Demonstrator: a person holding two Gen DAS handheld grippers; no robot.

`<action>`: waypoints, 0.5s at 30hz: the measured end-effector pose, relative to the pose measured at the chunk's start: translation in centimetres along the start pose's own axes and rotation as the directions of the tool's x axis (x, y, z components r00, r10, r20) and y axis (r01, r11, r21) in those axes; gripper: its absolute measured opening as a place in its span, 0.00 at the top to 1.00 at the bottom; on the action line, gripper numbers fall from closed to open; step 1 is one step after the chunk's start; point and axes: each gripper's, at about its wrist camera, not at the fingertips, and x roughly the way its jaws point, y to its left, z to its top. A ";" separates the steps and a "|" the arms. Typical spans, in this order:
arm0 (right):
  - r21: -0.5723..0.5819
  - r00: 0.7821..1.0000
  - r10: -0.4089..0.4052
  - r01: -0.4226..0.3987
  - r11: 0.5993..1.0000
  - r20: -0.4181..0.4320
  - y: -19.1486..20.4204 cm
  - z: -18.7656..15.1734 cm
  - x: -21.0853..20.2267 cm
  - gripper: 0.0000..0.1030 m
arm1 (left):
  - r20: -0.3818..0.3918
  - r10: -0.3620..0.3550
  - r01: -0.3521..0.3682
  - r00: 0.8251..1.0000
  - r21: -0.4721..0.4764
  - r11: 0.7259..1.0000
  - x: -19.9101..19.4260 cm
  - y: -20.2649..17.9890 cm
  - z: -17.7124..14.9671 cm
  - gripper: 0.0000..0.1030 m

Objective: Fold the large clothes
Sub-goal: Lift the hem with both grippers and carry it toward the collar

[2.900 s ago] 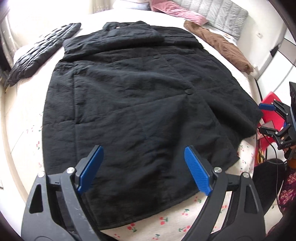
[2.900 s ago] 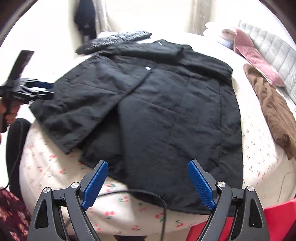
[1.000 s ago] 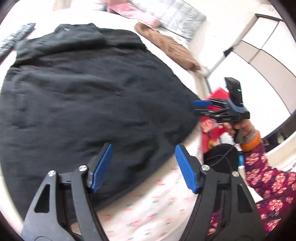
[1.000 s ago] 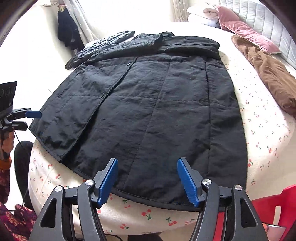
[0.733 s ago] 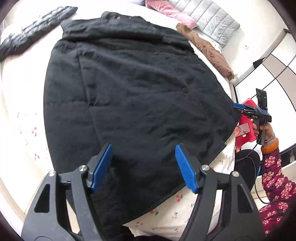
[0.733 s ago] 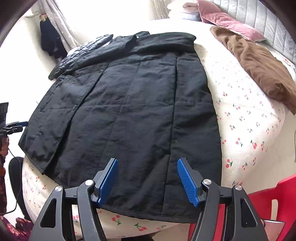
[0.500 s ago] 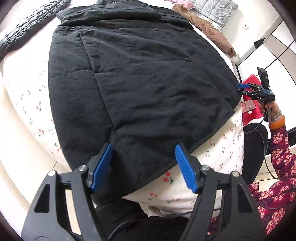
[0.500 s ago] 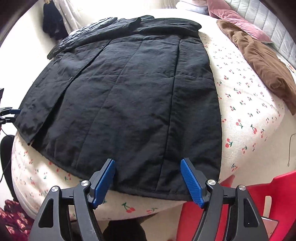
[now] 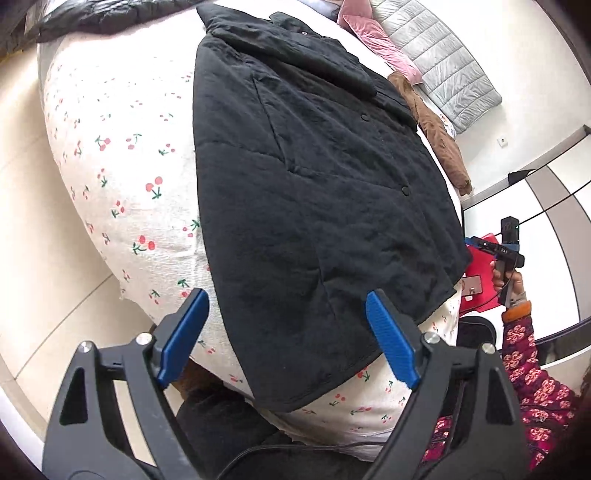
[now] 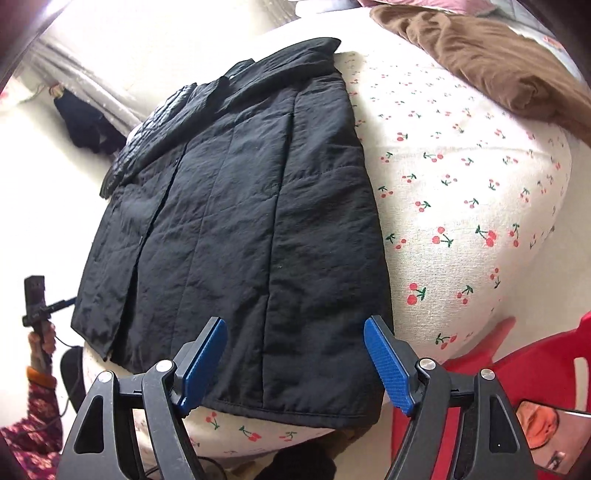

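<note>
Bedroom, bed with white cherry-print sheet (image 9: 122, 155) fills both views; pale tiled floor (image 9: 22, 192) at left of the left wrist view. Black quilted coat (image 9: 314, 177) laid flat on the bed, collar toward upper frame, hem hanging over the near bed edge at lower centre. Snap buttons visible down its front in the left wrist view.

Left gripper (image 9: 286, 334): blue pads wide apart, holding nothing, sitting at bottom of frame. The coat's lower left hem corner lies between and just beyond the pads; left pad is over bare sheet, right pad over the hem edge. Contact can't be told.

Right gripper (image 10: 295, 363): blue pads also spread wide, nothing clamped. Coat (image 10: 240, 221) hem runs across lower centre between the pads, its right hem corner just inside the right pad. Contact with the fabric can't be told.

Each gripper shows small in the other's view: the right one at right edge mid-height, held by a hand with floral sleeve (image 9: 524, 365); the left one at left edge lower-mid.

Brown garment (image 10: 491, 62) lies on the bed at upper right of the right wrist view, well apart from the coat. Pink pillow (image 9: 373, 37) and grey quilted headboard (image 9: 443, 70) at top of left wrist view. Second black quilted garment (image 9: 110, 14) at upper left. Red plastic chair (image 10: 532, 369) at lower right of the right wrist view, beside the bed.
</note>
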 end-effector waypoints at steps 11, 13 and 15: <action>0.168 0.995 0.062 -0.074 0.983 0.075 -3.4 0.7 0.5 0.24 | 0.064 -0.172 0.180 0.983 -0.143 0.973 0.2 3.3 1.1 0.16; 0.181 0.993 0.095 -0.106 0.978 0.067 -3.7 0.4 1.0 0.24 | 0.062 -0.196 0.203 0.979 -0.159 0.966 0.4 3.7 0.9 0.16; 0.189 0.989 0.129 -0.140 0.972 0.070 -3.7 0.1 1.2 0.24 | 0.050 -0.236 0.241 0.971 -0.173 0.955 0.9 3.9 0.5 0.20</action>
